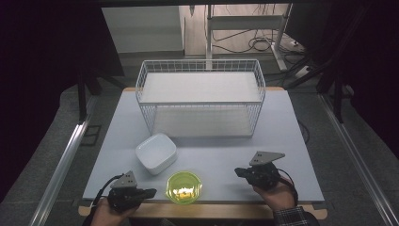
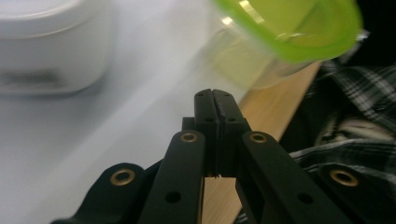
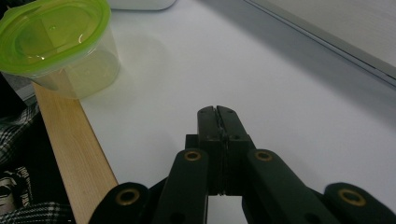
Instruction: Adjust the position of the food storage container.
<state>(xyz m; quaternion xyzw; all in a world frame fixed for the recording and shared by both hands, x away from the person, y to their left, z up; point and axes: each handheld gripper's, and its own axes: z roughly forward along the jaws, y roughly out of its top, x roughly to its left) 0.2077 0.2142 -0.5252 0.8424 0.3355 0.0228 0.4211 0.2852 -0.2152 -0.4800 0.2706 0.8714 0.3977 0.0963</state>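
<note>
Both grippers are held closed and empty: left gripper (image 1: pixel 149 192) at 7 o'clock, right gripper (image 1: pixel 239 172) at 5 o'clock. Between them, a green-lidded container (image 1: pixel 183 187) is seen at the desk (image 1: pixel 282 141) edge.

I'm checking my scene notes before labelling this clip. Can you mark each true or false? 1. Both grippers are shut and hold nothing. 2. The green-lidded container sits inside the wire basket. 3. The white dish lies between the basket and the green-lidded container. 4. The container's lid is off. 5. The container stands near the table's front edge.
1. True: the left gripper and the right gripper have their jaws closed together, empty.
2. False: the green-lidded container stands on the table, outside the wire basket.
3. True: the white dish lies between them.
4. False: the green lid is on.
5. True.
</note>
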